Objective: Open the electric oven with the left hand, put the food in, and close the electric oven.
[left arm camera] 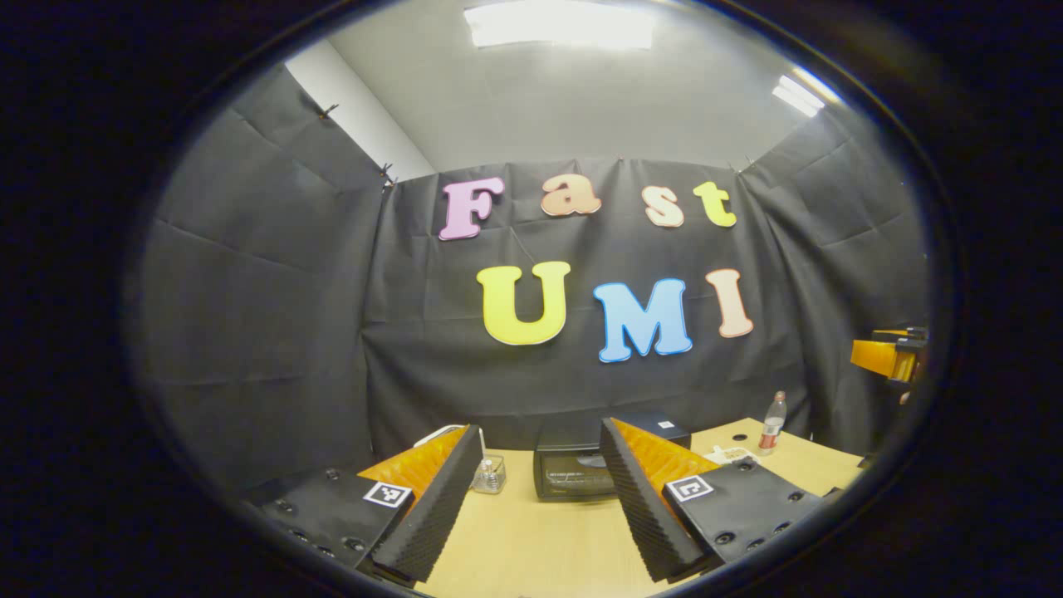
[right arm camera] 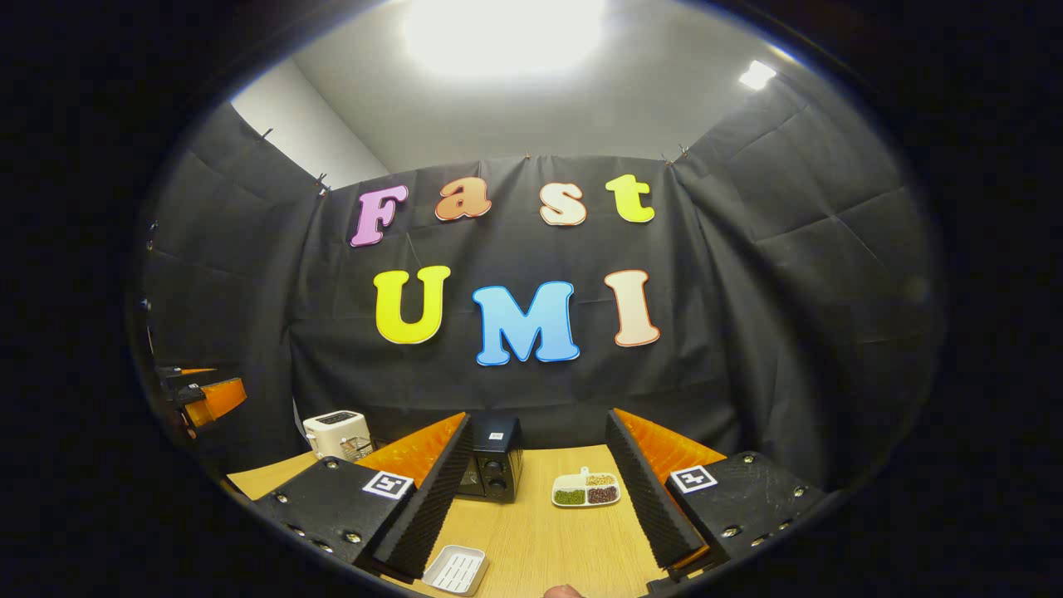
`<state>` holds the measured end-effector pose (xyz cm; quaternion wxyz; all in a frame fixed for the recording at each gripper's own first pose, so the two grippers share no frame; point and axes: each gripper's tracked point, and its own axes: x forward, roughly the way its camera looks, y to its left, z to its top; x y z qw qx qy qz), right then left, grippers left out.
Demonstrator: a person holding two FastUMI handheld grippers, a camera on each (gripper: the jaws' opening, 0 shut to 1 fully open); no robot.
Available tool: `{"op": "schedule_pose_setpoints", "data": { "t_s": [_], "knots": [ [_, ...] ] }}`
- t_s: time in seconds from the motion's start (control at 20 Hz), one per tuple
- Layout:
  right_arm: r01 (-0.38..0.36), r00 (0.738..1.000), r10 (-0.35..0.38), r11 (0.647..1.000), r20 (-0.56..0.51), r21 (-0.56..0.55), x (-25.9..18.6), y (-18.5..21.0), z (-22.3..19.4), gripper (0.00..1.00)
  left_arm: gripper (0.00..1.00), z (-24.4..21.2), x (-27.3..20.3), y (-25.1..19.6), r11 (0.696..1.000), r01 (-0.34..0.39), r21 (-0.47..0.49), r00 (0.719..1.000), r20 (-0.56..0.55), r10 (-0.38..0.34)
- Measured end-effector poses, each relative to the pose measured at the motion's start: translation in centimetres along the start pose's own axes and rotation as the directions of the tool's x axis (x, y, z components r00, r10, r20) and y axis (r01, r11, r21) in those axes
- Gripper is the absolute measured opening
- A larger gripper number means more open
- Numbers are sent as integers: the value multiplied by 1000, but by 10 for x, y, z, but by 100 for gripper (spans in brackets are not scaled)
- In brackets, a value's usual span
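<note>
The black electric oven [left arm camera: 573, 475] stands on the wooden table [left arm camera: 531, 548], its glass door facing me and shut. My left gripper [left arm camera: 540, 428] hovers in front of it, open and holding nothing. In the right gripper view the oven [right arm camera: 497, 469] shows its knob side, partly behind one finger. A white divided dish [right arm camera: 586, 490] of green, brown and beige food lies to the right of it. My right gripper [right arm camera: 539, 417] is open and empty, back from the dish. Each gripper shows small at the other view's edge, the right gripper [left arm camera: 893, 357] and the left gripper [right arm camera: 203, 397].
A small glass jar [left arm camera: 490, 475] sits left of the oven and a plastic bottle [left arm camera: 772, 423] stands at the back right. A white toaster [right arm camera: 336, 433] is at the table's far left. An empty white ribbed tray [right arm camera: 455, 570] lies near the front edge.
</note>
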<state>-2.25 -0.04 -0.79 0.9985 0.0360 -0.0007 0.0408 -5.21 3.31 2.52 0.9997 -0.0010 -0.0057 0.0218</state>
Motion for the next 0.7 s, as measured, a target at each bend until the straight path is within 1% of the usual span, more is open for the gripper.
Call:
{"op": "schedule_pose_setpoints", "data": {
  "t_s": [0.05, 0.15, 0.2, 0.4, 0.7],
  "knots": [
    [4, 1000, -4, 1000, -1, 2, 0, 1, 0, 100, 100, 2, -1, 3, 1000, -4, -4, 1000, 3, 4],
    [7, 1000, -7, 1000, -3, 3, -6, 2, -1, 100, 100, 2, -3, 8, 1000, -8, -11, 1000, 9, 8],
    [9, 1000, -9, 1000, -3, 0, -8, 3, 0, 96, 100, 2, -4, 10, 1000, -9, -13, 1000, 12, 9],
    [14, 1000, -14, 1000, -5, -2, -12, 2, 0, 96, 100, 2, -13, 15, 1000, -9, 0, 1000, 13, 9],
    [12, 1000, -12, 1000, -8, -5, -11, 2, -1, 96, 100, -6, -19, 20, 1000, -24, -8, 1000, 5, 24]
  ]
}}
